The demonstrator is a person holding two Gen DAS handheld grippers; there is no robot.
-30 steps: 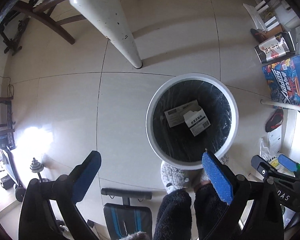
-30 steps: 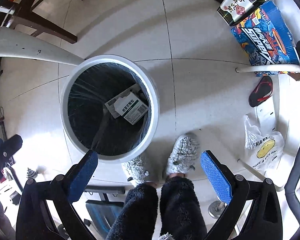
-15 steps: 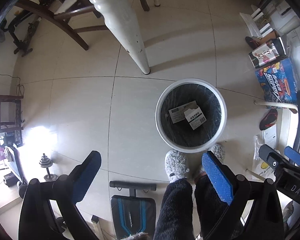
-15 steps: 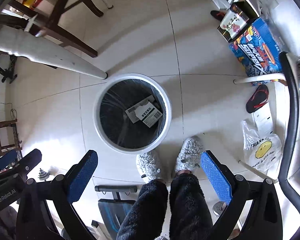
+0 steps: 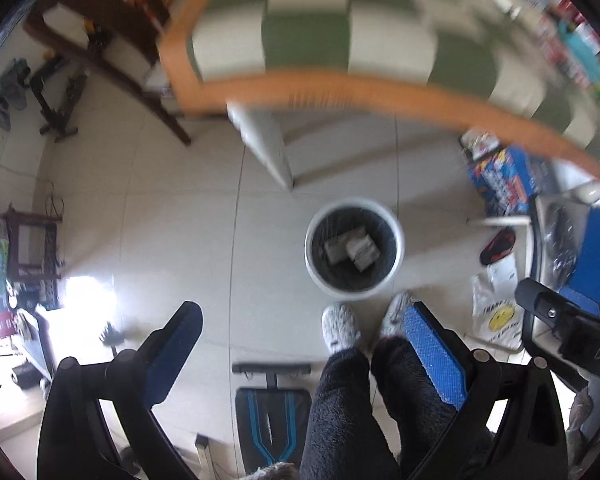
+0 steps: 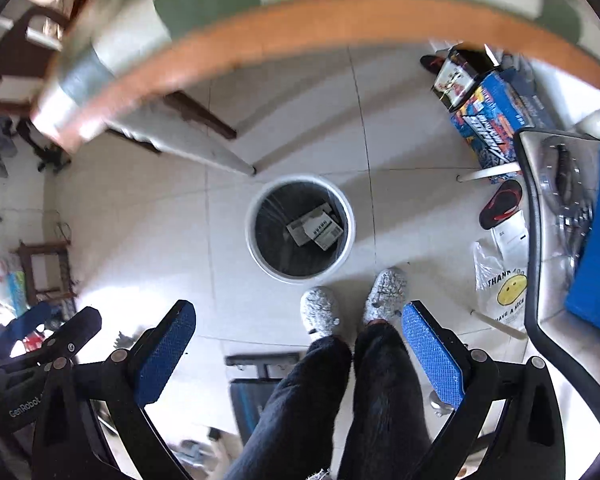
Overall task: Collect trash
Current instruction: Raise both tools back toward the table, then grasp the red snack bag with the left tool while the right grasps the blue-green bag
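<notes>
Straight below both claws, far down on the pale tiled floor (image 6: pixel 412 208), stands a round white waste bin with a black liner (image 5: pixel 354 249). Two flattened grey-and-white cardboard boxes (image 6: pixel 315 229) lie inside it, touching each other, one partly over the other.

The left claw (image 5: pixel 305 360) has its blue-padded fingers spread wide and holds nothing. The right claw (image 6: pixel 299 352) is likewise spread apart and empty; its neighbour's black frame shows at the left edge of its view.

Between the fingers of each claw, a person's legs in dark fleecy trousers (image 6: pixel 364 392) end in grey fuzzy slippers (image 5: pixel 340 326), which stand just beside the bin's near rim.

Beyond the bin, ahead of the claws, a bench with an orange edge and a green-and-white checked top (image 5: pixel 312 40) fills the upper view, blurred; its white leg (image 5: pixel 268 148) meets the floor near the bin. To the right lie a blue printed carton (image 6: pixel 496 116), a black-and-red sandal (image 6: pixel 500 205) and a white plastic bag with a yellow smiley face (image 6: pixel 504 288).
</notes>
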